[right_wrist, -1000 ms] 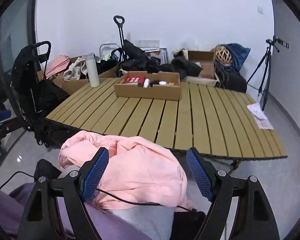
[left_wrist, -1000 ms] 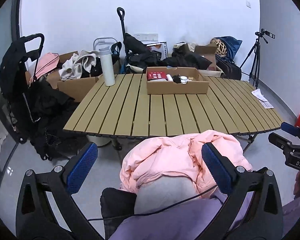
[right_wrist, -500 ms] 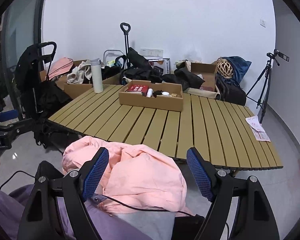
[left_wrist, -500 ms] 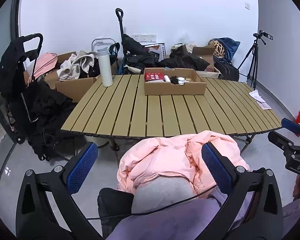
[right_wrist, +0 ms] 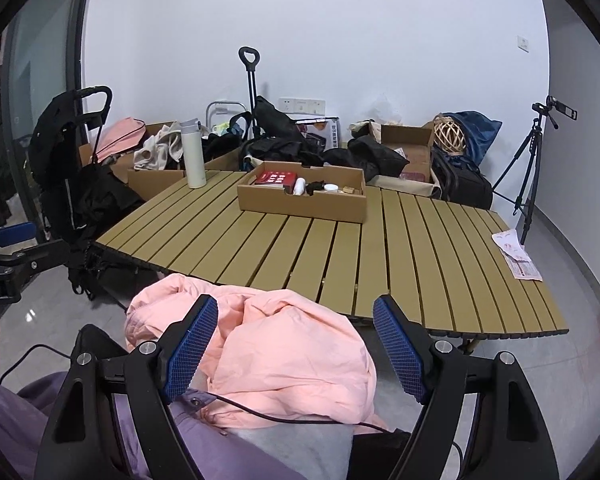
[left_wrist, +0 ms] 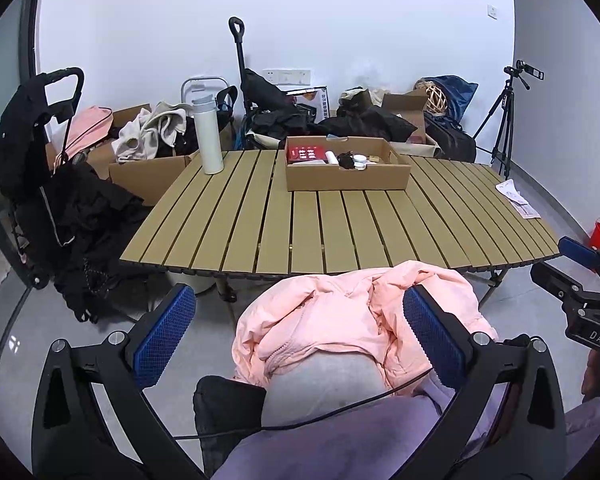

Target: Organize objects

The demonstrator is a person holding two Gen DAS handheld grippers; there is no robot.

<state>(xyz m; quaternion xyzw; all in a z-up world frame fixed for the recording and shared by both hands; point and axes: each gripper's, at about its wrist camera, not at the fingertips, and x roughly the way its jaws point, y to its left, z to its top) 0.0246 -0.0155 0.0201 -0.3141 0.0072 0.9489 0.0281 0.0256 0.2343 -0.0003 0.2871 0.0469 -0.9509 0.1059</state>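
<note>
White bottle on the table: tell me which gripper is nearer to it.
Left. The white bottle stands at the table's far left corner; the left gripper is on that side, the right gripper further right. Both hang open, short of the table.

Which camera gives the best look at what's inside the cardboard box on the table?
The left wrist view: it looks down into the box, showing the red packet and small items clearly. The right wrist view sees the box at a lower slant, its contents more bunched together.
</note>
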